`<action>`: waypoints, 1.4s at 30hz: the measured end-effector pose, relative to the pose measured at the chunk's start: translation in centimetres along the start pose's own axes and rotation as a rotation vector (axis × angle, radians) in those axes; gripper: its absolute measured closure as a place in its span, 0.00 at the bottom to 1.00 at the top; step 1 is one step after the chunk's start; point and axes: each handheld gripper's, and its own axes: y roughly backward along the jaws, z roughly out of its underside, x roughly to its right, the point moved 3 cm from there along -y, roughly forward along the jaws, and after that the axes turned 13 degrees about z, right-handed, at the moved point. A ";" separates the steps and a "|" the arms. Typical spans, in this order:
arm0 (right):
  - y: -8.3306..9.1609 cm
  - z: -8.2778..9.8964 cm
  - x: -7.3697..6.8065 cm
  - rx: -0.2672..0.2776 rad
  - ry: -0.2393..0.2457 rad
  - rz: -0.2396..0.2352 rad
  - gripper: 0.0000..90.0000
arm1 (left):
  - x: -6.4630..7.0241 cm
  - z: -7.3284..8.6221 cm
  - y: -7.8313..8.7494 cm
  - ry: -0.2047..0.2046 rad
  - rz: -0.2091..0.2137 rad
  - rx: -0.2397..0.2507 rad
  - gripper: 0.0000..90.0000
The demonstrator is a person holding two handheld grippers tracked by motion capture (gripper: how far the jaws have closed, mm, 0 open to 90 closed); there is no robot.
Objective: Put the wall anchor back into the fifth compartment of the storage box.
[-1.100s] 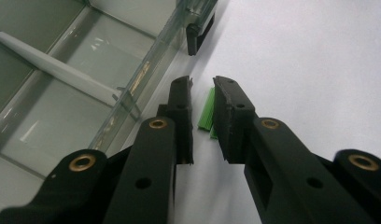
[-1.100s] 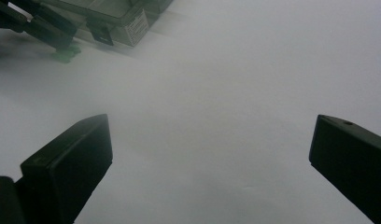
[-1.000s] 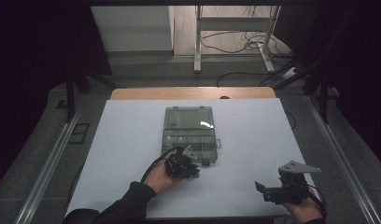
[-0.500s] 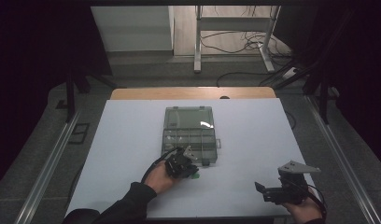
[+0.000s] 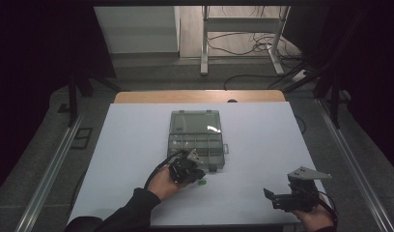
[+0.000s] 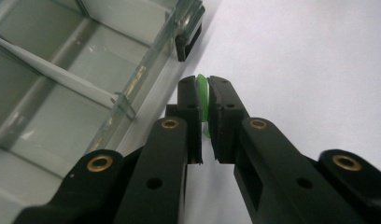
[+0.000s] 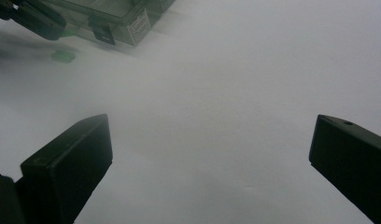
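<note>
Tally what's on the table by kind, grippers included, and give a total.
Clear compartment box: 1
Green pieces: 2, one clamped in the left gripper, one lying loose on the table beside the box
Grippers: 2, left shut on its piece, right gripper open with nothing between its jaws
Total: 5

My left claw [image 6: 205, 100] pinches a thin green disc [image 6: 203, 93] on edge between its pads, just beside the front wall of the clear compartment box [image 5: 196, 139]. The box lies open at mid surface [image 5: 262, 145], lid flat behind it, dividers showing. A second small green piece [image 7: 63, 56] lies flat near the box's front corner.
</note>
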 end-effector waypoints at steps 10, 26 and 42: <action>0.0 0.0 0.0 0.002 0.002 -0.003 0.00 | 0.3 -0.1 1.9 0.005 -0.027 0.040 0.94; 0.0 0.0 0.0 0.002 0.002 -0.004 0.00 | -1.2 0.9 4.8 0.060 -0.073 0.077 0.94; 0.1 0.0 0.0 0.005 -0.001 -0.006 0.00 | -3.1 2.1 6.8 0.120 -0.141 0.080 0.94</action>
